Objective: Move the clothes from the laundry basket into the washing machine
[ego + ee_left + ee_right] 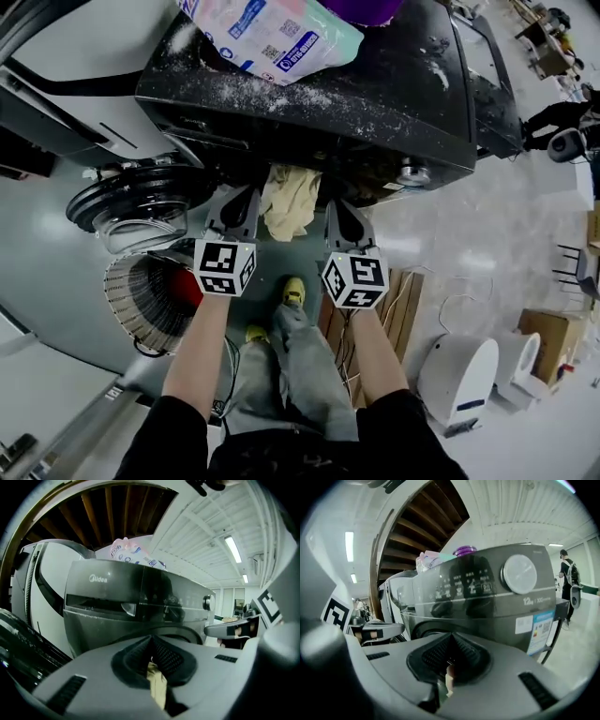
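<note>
A dark front-loading washing machine (375, 103) fills the top of the head view, and its round door (141, 211) hangs open at the left. In front of the drum opening a pale yellow cloth (291, 202) hangs between my two grippers. My left gripper (247, 197) is shut on its left edge and my right gripper (336, 204) on its right edge. In the left gripper view, cloth (157, 684) shows pinched in the left gripper (152, 660). The right gripper (450, 656) pinches a strip of cloth (449, 679). The ribbed laundry basket (141, 300) sits lower left with something red (183, 286) inside.
A detergent bag (281, 33) and a purple item (361, 9) lie on the machine's top. Wooden boards (403, 309), white appliances (459, 375) and a cardboard box (553, 342) stand on the floor at right. A person (568, 581) stands far off. My legs and yellow shoes (293, 291) are below.
</note>
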A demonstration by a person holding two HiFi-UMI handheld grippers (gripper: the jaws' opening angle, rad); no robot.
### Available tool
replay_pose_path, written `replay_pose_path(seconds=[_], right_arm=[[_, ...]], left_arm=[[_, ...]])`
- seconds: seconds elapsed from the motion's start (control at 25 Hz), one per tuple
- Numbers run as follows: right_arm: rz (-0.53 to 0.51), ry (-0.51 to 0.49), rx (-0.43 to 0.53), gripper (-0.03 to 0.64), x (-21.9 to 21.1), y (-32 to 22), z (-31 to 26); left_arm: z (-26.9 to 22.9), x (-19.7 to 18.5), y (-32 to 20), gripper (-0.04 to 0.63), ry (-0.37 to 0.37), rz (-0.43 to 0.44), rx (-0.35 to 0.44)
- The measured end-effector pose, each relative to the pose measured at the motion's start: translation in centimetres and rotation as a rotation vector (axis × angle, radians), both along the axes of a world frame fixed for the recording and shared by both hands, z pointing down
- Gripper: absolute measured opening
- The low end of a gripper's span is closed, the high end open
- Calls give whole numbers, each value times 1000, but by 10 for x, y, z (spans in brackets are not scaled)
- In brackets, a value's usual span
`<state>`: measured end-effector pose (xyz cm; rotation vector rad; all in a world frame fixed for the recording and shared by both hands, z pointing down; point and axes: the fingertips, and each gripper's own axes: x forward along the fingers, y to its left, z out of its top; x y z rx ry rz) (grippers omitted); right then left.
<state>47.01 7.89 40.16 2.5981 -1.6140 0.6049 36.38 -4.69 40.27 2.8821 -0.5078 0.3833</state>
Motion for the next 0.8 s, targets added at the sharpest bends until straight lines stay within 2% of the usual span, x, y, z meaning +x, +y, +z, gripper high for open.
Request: replay_pose_path(seconds=[0.48, 0.68, 0.8], right_arm=[[49, 33, 50, 5, -19, 25, -146], [59, 23, 61, 5, -35, 39, -195], [56, 32, 52, 5, -43, 47, -218]], left_arm=[[-149, -42, 12, 11, 65, -27, 27], [-200, -70, 15, 11, 64, -46, 66], [-230, -85, 14, 11, 62, -41, 115]])
